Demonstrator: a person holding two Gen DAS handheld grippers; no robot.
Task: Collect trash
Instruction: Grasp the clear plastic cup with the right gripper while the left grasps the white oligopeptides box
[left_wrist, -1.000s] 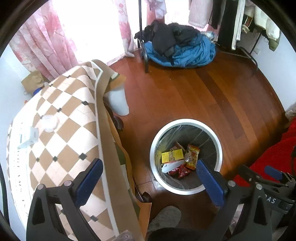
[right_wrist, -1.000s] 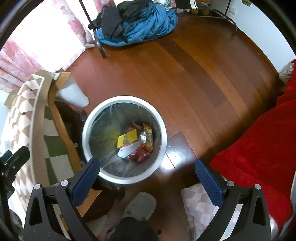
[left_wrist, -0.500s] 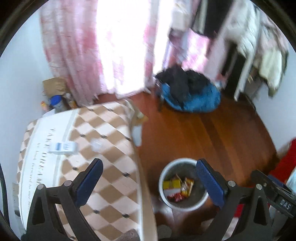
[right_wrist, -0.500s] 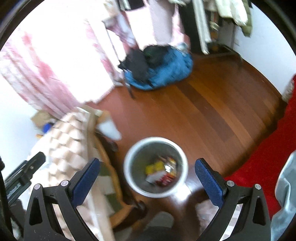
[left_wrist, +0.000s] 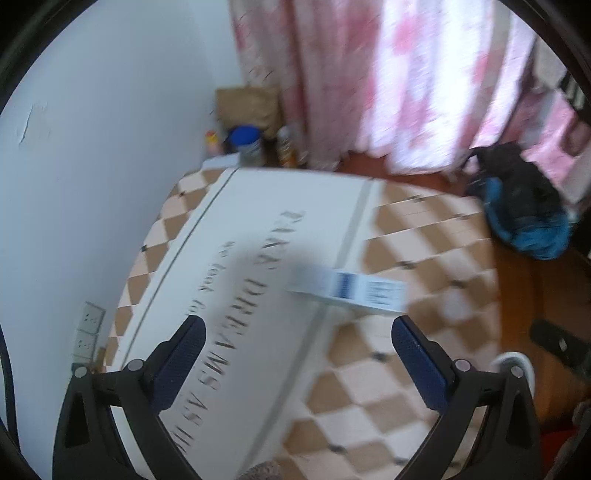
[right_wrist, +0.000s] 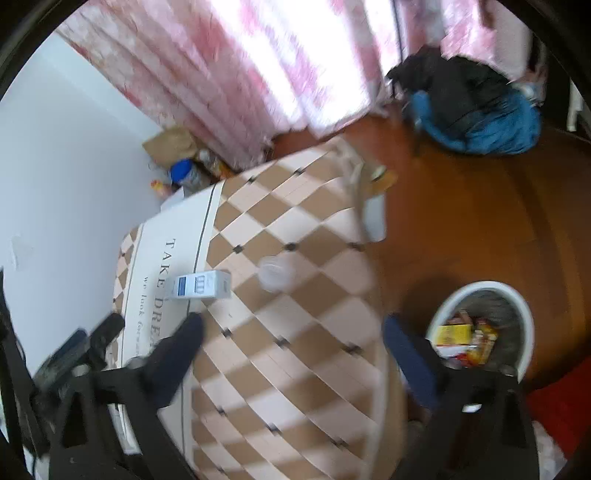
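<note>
now both views have swung from the bin (right_wrist: 480, 328) to the tabletop (left_wrist: 388, 387), left hand-held gripper (left_wrist: 297, 349) and right hand-held gripper (right_wrist: 291, 343) released and empty, white-and-blue box (left_wrist: 351, 291) lying ahead beside a clear plastic cup (right_wrist: 275, 275): likely next pickups.

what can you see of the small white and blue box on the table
The small box is a slim white carton, cardboard by the look, with a dark blue panel and a barcode-like print on its side. It lies flat on the checkered tablecloth, partly over the white printed band, apart from the clear plastic cup. Nothing touches it but the cloth. The open left tongs hover just short of it. Motion blur hides its text.
</note>
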